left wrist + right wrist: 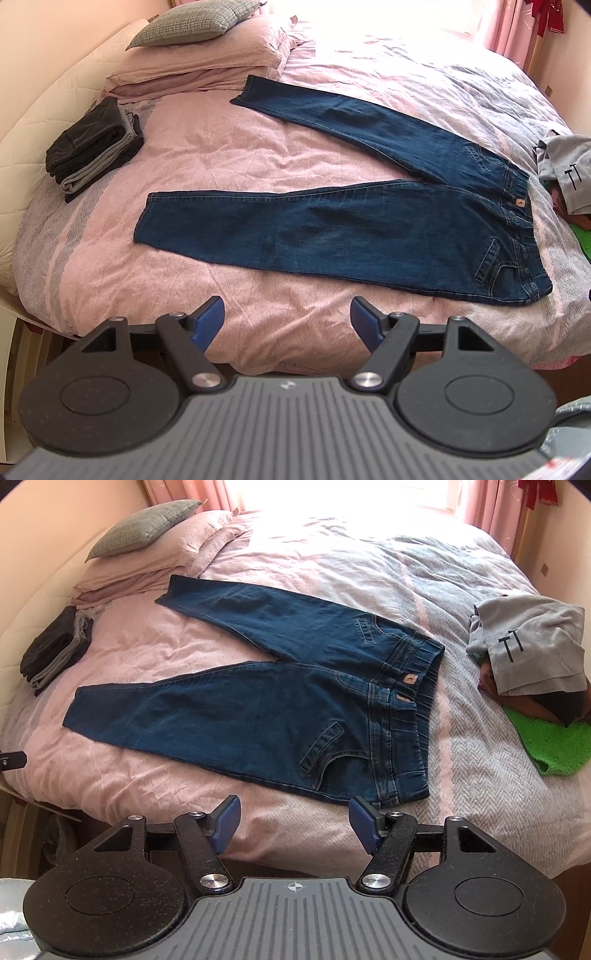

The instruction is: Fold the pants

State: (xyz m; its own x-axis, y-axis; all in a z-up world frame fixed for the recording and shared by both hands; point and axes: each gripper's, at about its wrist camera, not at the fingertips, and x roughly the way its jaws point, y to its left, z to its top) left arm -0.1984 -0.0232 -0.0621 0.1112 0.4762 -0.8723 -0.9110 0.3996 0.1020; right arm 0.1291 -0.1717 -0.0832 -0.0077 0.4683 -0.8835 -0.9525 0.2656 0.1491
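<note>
Left wrist view: the left claw (287, 317) hangs over the near edge of the bed (221, 155), its blue pads spread wide and holding nothing. The jeans (332, 225) lie flat on the pink cover, legs splayed in a V toward the left, waistband at the right. One leg runs toward the pillows (199, 51) at the head; the other lies nearer the claw. A stack of folded clothes (96, 144) sits at the left, near the pillows and well apart from the jeans. A grey garment (565, 166) shows at the right edge.

Right wrist view: the right claw (294, 825) is also spread, empty, above the bed's near edge, just short of the jeans' (258, 709) waistband corner. The waistband faces right, with two small tan patches on it. The grey garment (532, 646) lies to the right on top of a green cloth (554, 746), apart from the jeans. The folded stack (55, 650) is at far left, beside the pillows (147, 528). A bit of the left claw (13, 760) pokes in at the left edge.
</note>
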